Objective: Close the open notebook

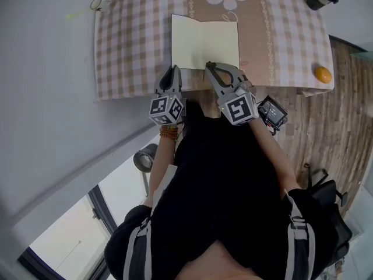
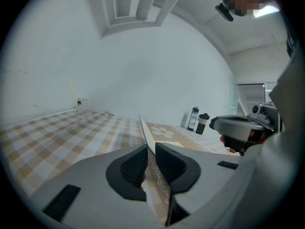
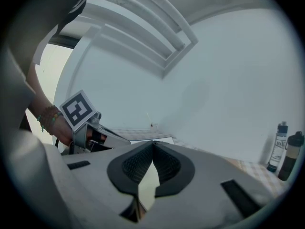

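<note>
The notebook [image 1: 204, 42] lies open at the table's [image 1: 125, 45] near edge. The left gripper [image 2: 149, 151] pinches its left cover, ready to fold it rightward. The right gripper [image 3: 152, 147] has its jaws together, perhaps steadying the right page.

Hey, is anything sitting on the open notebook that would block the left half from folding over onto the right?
No loose thing lies on the notebook pages. Only the right gripper sits at the near edge by the fold, likely in the cover's path.
</note>
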`<state>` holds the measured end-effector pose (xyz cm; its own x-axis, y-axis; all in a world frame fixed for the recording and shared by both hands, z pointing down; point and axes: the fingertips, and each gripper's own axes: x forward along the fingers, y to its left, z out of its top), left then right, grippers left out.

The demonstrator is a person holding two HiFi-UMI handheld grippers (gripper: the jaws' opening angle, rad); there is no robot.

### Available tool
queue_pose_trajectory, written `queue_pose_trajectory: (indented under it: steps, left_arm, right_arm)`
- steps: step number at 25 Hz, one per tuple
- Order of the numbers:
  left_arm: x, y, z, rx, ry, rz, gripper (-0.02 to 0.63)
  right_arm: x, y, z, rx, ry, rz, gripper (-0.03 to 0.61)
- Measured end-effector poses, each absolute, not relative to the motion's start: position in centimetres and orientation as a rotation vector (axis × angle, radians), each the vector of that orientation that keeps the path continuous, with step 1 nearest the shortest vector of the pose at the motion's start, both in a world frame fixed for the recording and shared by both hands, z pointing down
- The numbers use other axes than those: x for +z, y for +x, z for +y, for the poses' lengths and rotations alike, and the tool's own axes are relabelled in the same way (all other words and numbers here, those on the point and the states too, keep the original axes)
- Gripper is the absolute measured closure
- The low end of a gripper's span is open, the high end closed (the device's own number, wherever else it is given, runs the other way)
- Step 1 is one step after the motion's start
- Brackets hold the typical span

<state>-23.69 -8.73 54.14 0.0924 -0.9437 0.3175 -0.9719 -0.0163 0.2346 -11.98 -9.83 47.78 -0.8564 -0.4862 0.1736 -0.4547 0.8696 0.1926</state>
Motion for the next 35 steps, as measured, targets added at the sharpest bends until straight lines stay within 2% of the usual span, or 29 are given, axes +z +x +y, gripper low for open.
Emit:
queue_pose_trajectory:
  steps: [35]
  left_arm:
    - [55.0, -25.1, -9.3, 0.114, 1.973, -1.915, 0.583]
  right_arm:
    - [47.9, -11.9, -10.5, -0.228, 0.755, -2.819, 0.572]
